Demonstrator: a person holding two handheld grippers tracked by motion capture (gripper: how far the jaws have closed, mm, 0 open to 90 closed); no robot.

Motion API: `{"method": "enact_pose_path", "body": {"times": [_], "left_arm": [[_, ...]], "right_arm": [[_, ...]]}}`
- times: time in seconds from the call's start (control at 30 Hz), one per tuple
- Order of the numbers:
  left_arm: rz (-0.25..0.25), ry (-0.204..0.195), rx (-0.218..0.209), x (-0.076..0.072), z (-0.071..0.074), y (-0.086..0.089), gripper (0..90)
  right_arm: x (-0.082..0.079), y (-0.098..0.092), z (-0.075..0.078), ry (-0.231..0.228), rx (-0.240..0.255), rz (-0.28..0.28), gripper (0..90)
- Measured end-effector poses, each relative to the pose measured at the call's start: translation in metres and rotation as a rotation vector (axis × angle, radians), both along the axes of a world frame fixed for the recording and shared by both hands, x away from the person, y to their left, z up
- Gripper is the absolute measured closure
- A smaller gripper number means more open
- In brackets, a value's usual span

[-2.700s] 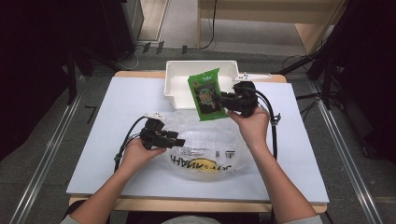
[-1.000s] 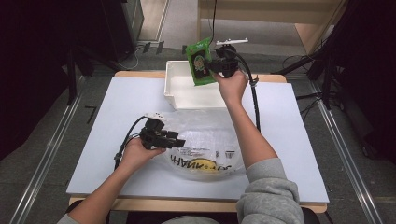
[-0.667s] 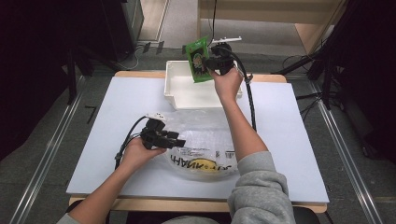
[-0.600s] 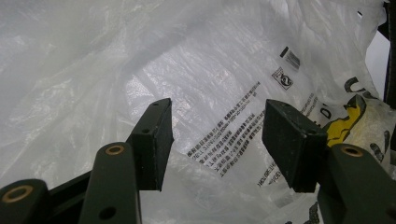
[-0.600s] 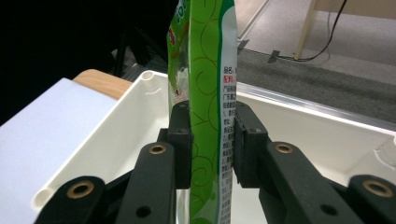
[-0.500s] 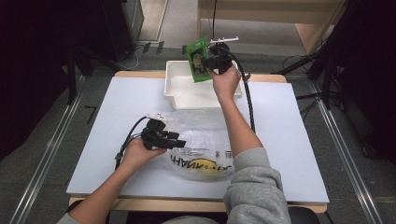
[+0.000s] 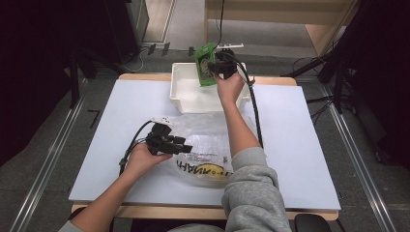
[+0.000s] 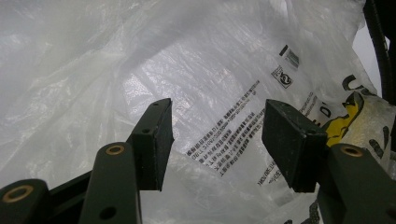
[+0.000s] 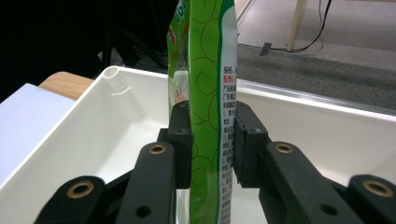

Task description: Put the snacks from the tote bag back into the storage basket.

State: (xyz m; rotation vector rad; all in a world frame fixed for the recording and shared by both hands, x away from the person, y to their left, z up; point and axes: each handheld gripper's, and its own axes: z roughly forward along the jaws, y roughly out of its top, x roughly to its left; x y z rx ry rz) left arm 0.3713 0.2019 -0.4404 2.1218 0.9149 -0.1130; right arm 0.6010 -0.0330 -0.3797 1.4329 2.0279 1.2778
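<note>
We see one white rectangular plastic bin [image 7: 193,94] at the table's far edge, its visible inside bare, and one clear crinkled plastic bag with black and yellow print [image 7: 208,154] lying flat nearer us. Our right gripper [image 7: 218,67] clamps the single green printed snack packet [image 7: 206,64] upright above the bin. Our left gripper [image 8: 217,140] stands open over the bag, clasping nothing.

The white bin [image 7: 188,94] at the far middle of the desk [image 7: 300,145] stands bare inside, open from above, though its walls block any level approach. The crumpled plastic bag [image 7: 208,150] covers the near middle. The desk's left and right stretches lie free; the right forearm and its cable [image 7: 255,116] cross between bag and bin.
</note>
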Motion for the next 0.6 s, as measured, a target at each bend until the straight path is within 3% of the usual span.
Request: {"method": "enact_pose_path", "body": {"times": [0.23,0.4,0.6], "left_arm": [[-0.003,0.003,-0.005,0.0,-0.001,-0.002,44.4],[-0.007,0.0,0.005,0.0,-0.001,-0.003,44.4],[-0.007,0.003,0.003,0.0,-0.001,-0.002,44.4]], "right_arm": [[0.003,0.002,-0.01,-0.006,-0.012,-0.009,74.0],[0.002,0.006,-0.016,-0.02,-0.071,0.0,74.0],[0.004,0.003,-0.021,-0.019,-0.045,-0.007,74.1]]}}
